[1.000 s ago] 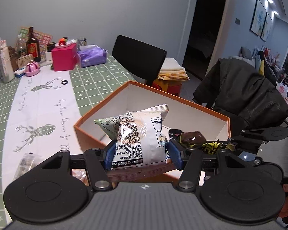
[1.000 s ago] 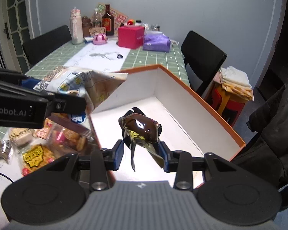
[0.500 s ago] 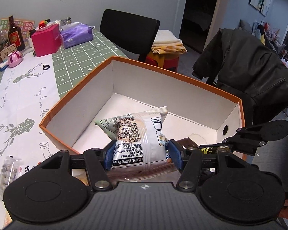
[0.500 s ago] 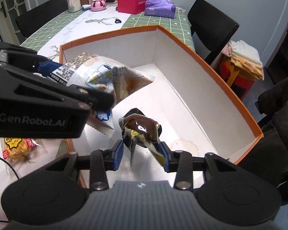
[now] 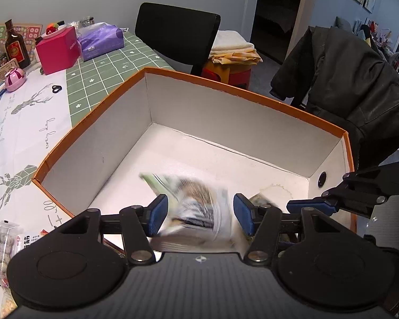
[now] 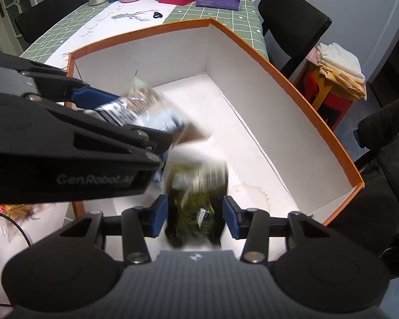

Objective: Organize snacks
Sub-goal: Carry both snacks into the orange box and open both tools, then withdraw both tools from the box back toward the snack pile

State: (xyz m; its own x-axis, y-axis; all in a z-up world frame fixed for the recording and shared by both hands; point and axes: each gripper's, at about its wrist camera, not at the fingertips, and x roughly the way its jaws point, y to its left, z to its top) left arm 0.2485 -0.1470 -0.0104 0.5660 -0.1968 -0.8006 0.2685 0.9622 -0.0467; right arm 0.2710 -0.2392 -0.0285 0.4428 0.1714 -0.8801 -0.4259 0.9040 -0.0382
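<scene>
You are holding both grippers over the orange box (image 5: 266, 98), which is sitting at the table's (image 5: 98, 69) corner with its white floor almost bare. Your left gripper (image 5: 200, 210) is standing open, and the white snack bag (image 5: 199, 202) between its pads is blurring, apparently dropping straight down into the near end of the box. Your right gripper (image 6: 195, 214) is also spread wide, with the dark wrapped snack (image 6: 196, 207) blurred between its pads, seemingly falling just right of the bag.

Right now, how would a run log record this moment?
left gripper: open, white snack bag dropping | right gripper: open, dark snack dropping | target: orange box
</scene>
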